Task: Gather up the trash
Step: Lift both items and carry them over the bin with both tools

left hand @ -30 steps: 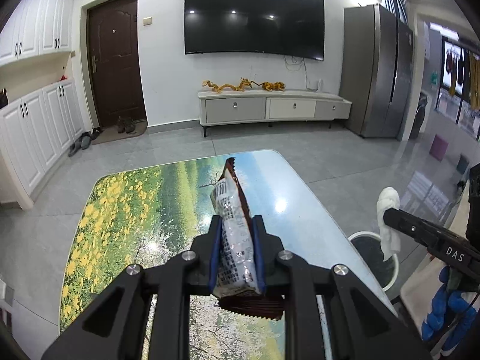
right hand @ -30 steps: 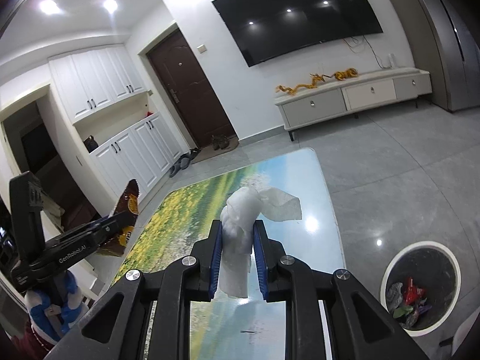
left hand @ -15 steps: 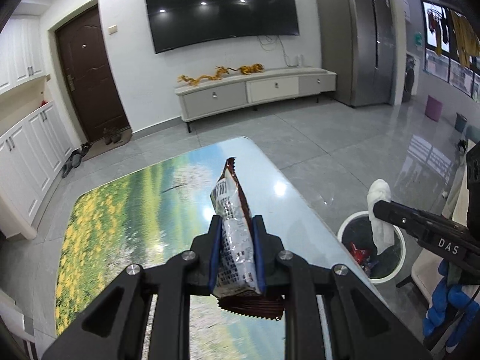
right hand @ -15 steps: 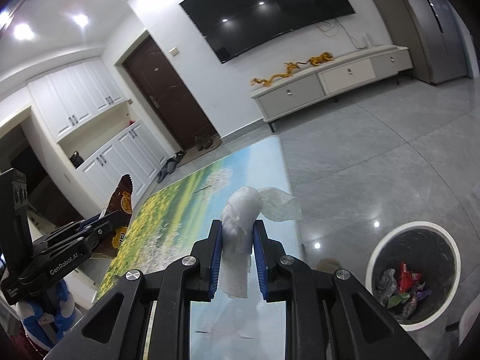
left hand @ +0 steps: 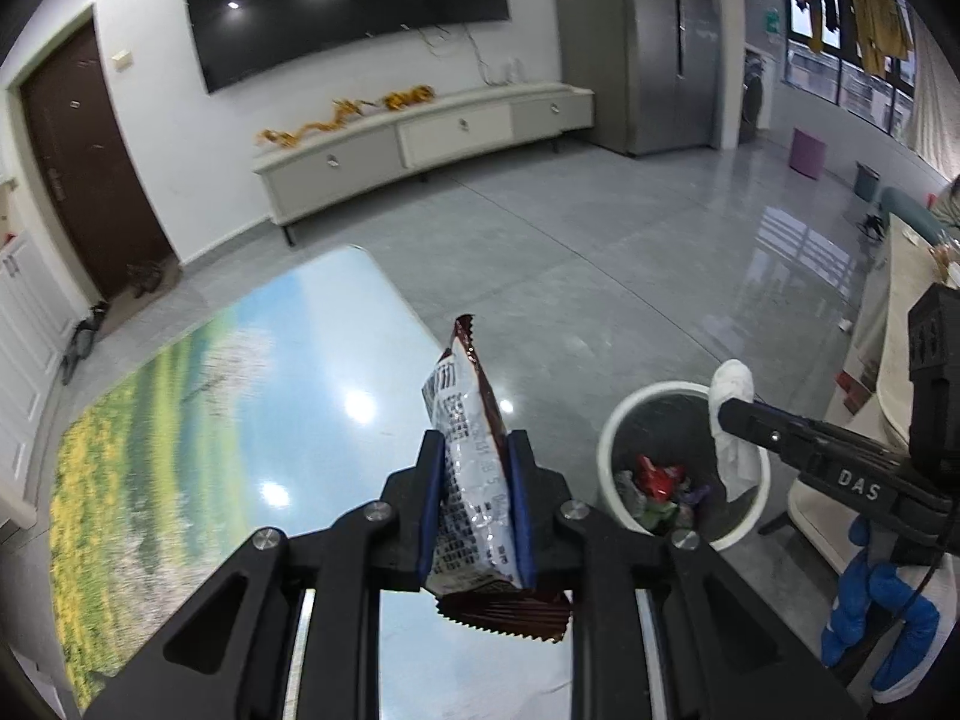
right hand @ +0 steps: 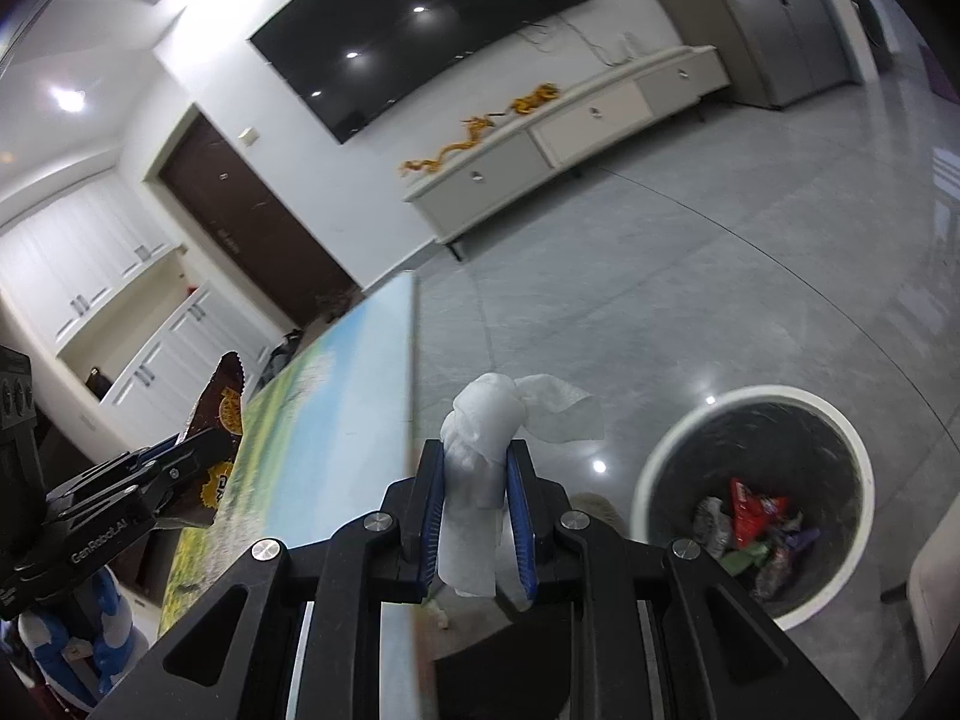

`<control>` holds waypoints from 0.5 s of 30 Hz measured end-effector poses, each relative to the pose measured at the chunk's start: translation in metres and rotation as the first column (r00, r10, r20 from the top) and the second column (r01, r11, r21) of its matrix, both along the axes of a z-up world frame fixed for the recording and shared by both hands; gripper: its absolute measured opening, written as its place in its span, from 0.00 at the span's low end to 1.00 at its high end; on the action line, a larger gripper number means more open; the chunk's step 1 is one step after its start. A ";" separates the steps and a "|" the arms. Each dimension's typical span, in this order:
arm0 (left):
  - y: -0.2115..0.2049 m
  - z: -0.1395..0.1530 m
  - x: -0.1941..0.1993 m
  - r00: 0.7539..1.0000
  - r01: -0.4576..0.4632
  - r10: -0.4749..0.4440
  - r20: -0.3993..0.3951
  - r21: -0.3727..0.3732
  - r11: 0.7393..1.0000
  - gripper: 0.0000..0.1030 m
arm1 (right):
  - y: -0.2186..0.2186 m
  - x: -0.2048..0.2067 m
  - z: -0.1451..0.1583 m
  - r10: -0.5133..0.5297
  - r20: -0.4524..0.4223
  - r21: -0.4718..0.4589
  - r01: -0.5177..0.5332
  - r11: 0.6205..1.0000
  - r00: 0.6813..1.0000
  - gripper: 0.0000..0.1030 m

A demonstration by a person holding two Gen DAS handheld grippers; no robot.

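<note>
A brown and silver snack wrapper (left hand: 462, 396) stands upright between the pads of my left gripper (left hand: 474, 444), which is shut on it above the right edge of the picture-topped table (left hand: 240, 420). A crumpled white tissue (right hand: 480, 414) sits pinched in my right gripper (right hand: 477, 450), just past the table's edge (right hand: 360, 396). On the floor to the right stands a round white-rimmed trash bin (right hand: 642, 480) holding several wrappers. In the left wrist view the right gripper (left hand: 729, 411) hangs with its tissue (left hand: 732, 384) over the bin (left hand: 660, 387). The right wrist view has the left gripper (right hand: 210, 444) and its wrapper (right hand: 222, 402) at far left.
Grey tiled floor (left hand: 600, 252) spreads beyond the table to a low TV cabinet (left hand: 420, 144) and a steel fridge (left hand: 666, 42). A pale seat edge (left hand: 900, 330) flanks the bin on the right. A blue-gloved hand (left hand: 870, 618) holds the right gripper.
Both grippers have swung right and downward, keeping their loads. The bin has come into fuller, closer view, and the tissue now hangs over it in the left wrist view.
</note>
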State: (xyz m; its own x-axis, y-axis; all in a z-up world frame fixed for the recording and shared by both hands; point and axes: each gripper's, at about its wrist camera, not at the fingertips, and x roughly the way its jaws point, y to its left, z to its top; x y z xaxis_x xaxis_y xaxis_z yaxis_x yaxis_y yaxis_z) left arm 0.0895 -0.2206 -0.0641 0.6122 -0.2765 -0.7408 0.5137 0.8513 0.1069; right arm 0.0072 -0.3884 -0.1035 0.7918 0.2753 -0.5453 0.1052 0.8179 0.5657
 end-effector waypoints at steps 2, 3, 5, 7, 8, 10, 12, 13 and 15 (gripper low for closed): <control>-0.015 -0.011 0.006 0.999 0.032 -0.032 -0.041 0.000 0.999 0.21 | -0.010 0.000 -0.008 -0.025 -0.023 0.005 0.025 1.000 0.999 0.19; -0.021 -0.015 0.008 0.997 0.044 -0.044 -0.057 -0.003 0.999 0.21 | -0.015 0.001 -0.013 -0.039 -0.038 0.005 0.039 0.999 0.999 0.19; -0.035 -0.025 0.013 0.992 0.079 -0.080 -0.100 -0.015 0.997 0.21 | -0.025 0.004 -0.020 -0.065 -0.068 0.000 0.065 0.998 0.996 0.19; -0.054 -0.036 0.019 0.982 0.114 -0.118 -0.151 -0.032 0.993 0.21 | -0.037 0.005 -0.029 -0.093 -0.099 -0.003 0.093 0.996 0.991 0.19; -0.061 -0.039 0.021 0.978 0.125 -0.129 -0.166 -0.039 0.991 0.21 | -0.041 0.005 -0.032 -0.102 -0.110 -0.005 0.102 0.995 0.989 0.19; -0.078 -0.049 0.026 0.966 0.152 -0.160 -0.204 -0.055 0.987 0.21 | -0.052 0.006 -0.043 -0.128 -0.143 -0.021 0.126 0.992 0.981 0.19; -0.095 -0.059 0.033 0.949 0.175 -0.192 -0.249 -0.090 0.980 0.21 | -0.061 0.007 -0.052 -0.144 -0.167 -0.034 0.141 0.989 0.975 0.19; -0.101 -0.061 0.036 0.943 0.182 -0.204 -0.263 -0.107 0.977 0.21 | -0.067 0.008 -0.057 -0.156 -0.184 -0.044 0.150 0.988 0.970 0.19; -0.116 -0.068 0.041 0.925 0.198 -0.236 -0.297 -0.152 0.968 0.22 | -0.076 0.009 -0.065 -0.170 -0.205 -0.059 0.161 0.985 0.964 0.19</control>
State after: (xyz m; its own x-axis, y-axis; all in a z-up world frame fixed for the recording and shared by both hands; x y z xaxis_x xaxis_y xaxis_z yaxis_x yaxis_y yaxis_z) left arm 0.1309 -0.3362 -0.1321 0.2720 -0.4727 -0.8382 0.6783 0.7121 -0.1815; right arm 0.0163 -0.4644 -0.1681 0.6917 0.1236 -0.7115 0.3534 0.8013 0.4827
